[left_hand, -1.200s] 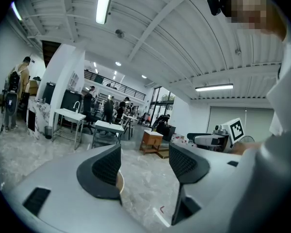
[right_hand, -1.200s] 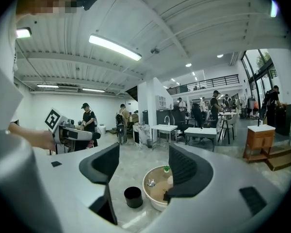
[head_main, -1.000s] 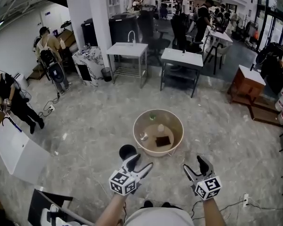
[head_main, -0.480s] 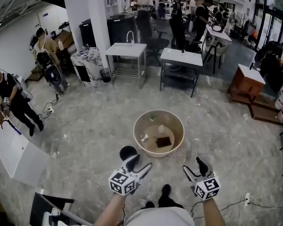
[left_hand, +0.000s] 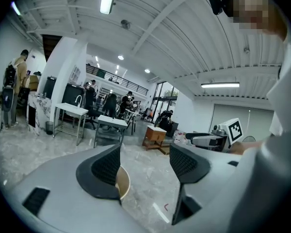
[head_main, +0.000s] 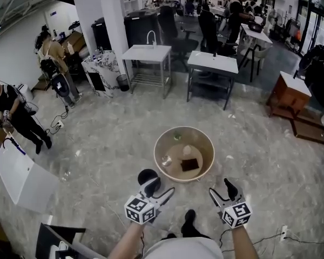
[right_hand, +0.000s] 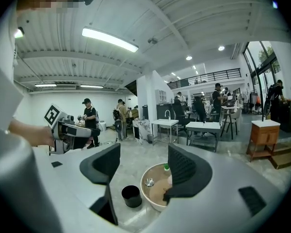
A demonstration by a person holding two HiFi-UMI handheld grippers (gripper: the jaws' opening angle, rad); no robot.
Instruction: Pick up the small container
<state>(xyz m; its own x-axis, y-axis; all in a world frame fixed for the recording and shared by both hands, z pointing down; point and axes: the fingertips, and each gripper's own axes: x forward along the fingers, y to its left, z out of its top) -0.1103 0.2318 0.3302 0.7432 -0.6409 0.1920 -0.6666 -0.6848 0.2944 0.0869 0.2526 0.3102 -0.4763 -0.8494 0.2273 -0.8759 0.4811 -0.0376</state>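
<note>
A small black container (head_main: 147, 176) stands on the floor just left of a round beige basin (head_main: 161, 139). The right gripper view also shows the container (right_hand: 131, 195) and the basin (right_hand: 146, 189). Inside the basin lie a green piece (head_main: 175, 136), a white piece (head_main: 187, 150), a shiny piece (head_main: 166, 159) and a dark square (head_main: 189, 164). My left gripper (head_main: 161, 189) hovers open right beside the black container, nothing between its jaws (left_hand: 144, 164). Open and empty as well, my right gripper (head_main: 220, 190) hangs near the basin's near right side (right_hand: 138, 161).
Two white tables (head_main: 146, 53) (head_main: 212, 61) stand farther back, with a wooden cabinet (head_main: 291, 93) at the right. People stand at the left wall and in the back. A white board (head_main: 19, 179) lies on the floor at the left. My shoe (head_main: 188, 218) is below the basin.
Both grippers and the view have moved forward towards the basin and the black container. A shoe has come into view under the grippers. Jaws look the same.
</note>
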